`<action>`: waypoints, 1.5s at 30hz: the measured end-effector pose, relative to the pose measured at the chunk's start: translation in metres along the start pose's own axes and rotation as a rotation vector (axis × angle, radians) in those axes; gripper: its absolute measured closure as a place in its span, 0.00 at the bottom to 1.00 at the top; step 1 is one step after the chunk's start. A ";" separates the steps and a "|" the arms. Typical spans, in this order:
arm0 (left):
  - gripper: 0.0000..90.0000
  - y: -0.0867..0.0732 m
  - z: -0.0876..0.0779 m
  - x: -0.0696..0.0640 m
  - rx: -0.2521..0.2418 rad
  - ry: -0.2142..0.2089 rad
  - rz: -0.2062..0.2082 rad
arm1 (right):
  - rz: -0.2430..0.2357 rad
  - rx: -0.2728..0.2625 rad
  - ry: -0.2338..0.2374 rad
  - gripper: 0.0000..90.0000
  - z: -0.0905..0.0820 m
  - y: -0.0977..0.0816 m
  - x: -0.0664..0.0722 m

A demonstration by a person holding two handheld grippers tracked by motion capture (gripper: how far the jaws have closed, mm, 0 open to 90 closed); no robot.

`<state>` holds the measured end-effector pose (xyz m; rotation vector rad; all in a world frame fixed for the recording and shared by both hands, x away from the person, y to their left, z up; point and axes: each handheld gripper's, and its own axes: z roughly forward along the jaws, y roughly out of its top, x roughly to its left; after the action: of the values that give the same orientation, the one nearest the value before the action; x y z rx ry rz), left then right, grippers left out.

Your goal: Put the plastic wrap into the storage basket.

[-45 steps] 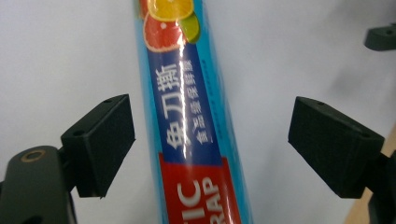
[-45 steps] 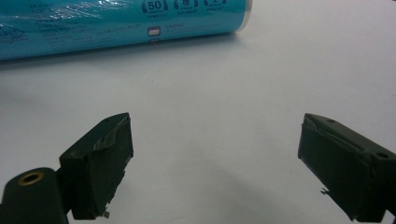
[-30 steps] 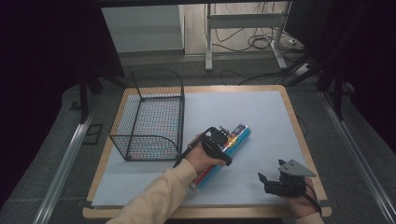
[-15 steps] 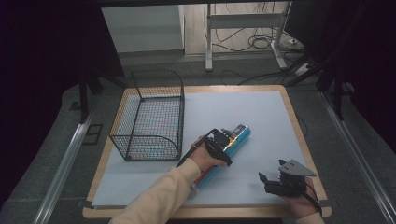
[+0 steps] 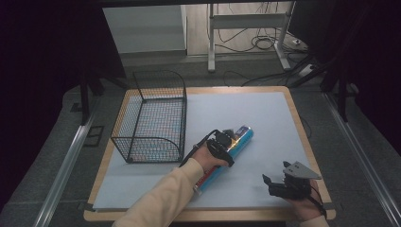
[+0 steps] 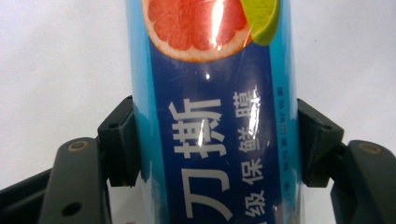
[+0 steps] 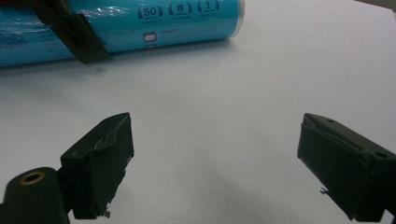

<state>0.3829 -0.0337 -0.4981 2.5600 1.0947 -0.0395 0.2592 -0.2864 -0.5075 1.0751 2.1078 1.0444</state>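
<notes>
A long blue tube (image 5: 240, 138) printed with a grapefruit picture lies slantwise on the white mat (image 5: 265, 113), just right of the wire basket. My left gripper (image 5: 222, 147) reaches over its middle. In the left gripper view the jaws have just been closing and both pads (image 6: 120, 140) press on the sides of the tube (image 6: 212, 116). My right gripper (image 5: 273, 182) rests near the front right corner, apart from the tube. In the right gripper view it (image 7: 215, 158) stands open over bare mat, with the tube (image 7: 177, 23) farther off.
A black wire basket (image 5: 137, 120) stands at the left of the mat, close to the tube's left side. The wooden table edge (image 5: 302, 137) frames the mat. Beyond the table are a desk frame and cables (image 5: 265, 42) on the floor.
The left gripper has closed round the middle of the blue tube, with the hand shifting only slightly. The tube and the right gripper have stayed where they were.
</notes>
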 end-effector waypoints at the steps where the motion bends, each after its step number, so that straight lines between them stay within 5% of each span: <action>1: 0.34 0.000 -0.001 0.001 0.006 -0.009 0.005 | -0.002 0.000 0.000 0.12 0.000 0.000 0.000; 5: 0.35 0.000 -0.007 0.004 0.029 -0.001 0.037 | -0.005 -0.003 0.000 0.12 0.000 0.000 0.000; 23: 0.35 0.012 -0.058 -0.002 -0.033 -0.012 0.094 | -0.002 -0.006 -0.004 0.12 0.000 0.001 -0.001; 45: 0.35 0.027 -0.074 0.002 -0.081 -0.019 0.094 | -0.006 -0.006 -0.003 0.12 0.000 0.000 -0.001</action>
<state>0.3948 -0.0251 -0.4203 2.5297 0.9480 0.0045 0.2598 -0.2876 -0.5067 1.0667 2.1029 1.0448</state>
